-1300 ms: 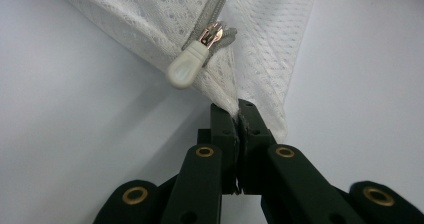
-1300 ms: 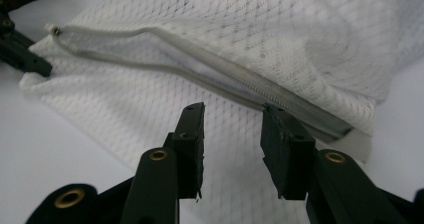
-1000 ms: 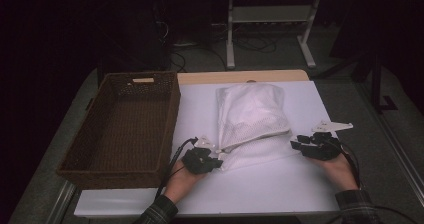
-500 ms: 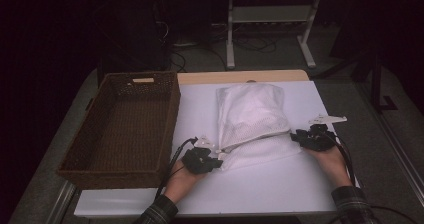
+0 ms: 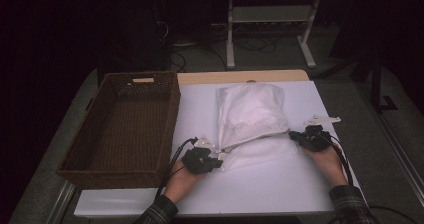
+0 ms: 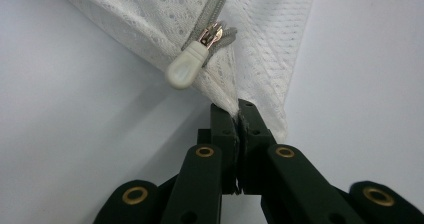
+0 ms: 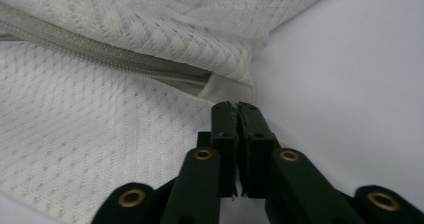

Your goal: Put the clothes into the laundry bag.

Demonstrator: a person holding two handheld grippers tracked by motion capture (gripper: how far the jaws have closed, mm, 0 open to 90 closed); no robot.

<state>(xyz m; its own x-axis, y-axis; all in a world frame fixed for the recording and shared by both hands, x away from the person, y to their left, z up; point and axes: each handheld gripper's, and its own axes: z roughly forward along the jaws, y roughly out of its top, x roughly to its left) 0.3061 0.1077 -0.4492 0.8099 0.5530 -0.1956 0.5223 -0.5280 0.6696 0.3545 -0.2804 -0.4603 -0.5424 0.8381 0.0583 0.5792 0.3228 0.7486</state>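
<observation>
A white mesh bag (image 5: 250,109) lies on the white table (image 5: 260,189), its zipper end toward me. My left gripper (image 5: 218,156) is shut on the bag's near left corner. In the left gripper view the jaws (image 6: 238,106) pinch the mesh just below the pale zipper pull (image 6: 186,70). My right gripper (image 5: 296,135) is at the bag's near right corner. Its jaws have just been closing and now stand shut (image 7: 237,106) on the mesh edge, right below the closed end of the grey zipper (image 7: 115,54).
A dark brown wicker basket (image 5: 125,124) stands at the table's left, close to the left hand, with nothing inside. A wooden strip (image 5: 240,76) runs along the far table edge. A metal stand (image 5: 270,14) and cables sit on the floor beyond.
The right gripper has edged left and down to the bag's right corner and its jaws have closed. The left gripper and the bag have stayed put.
</observation>
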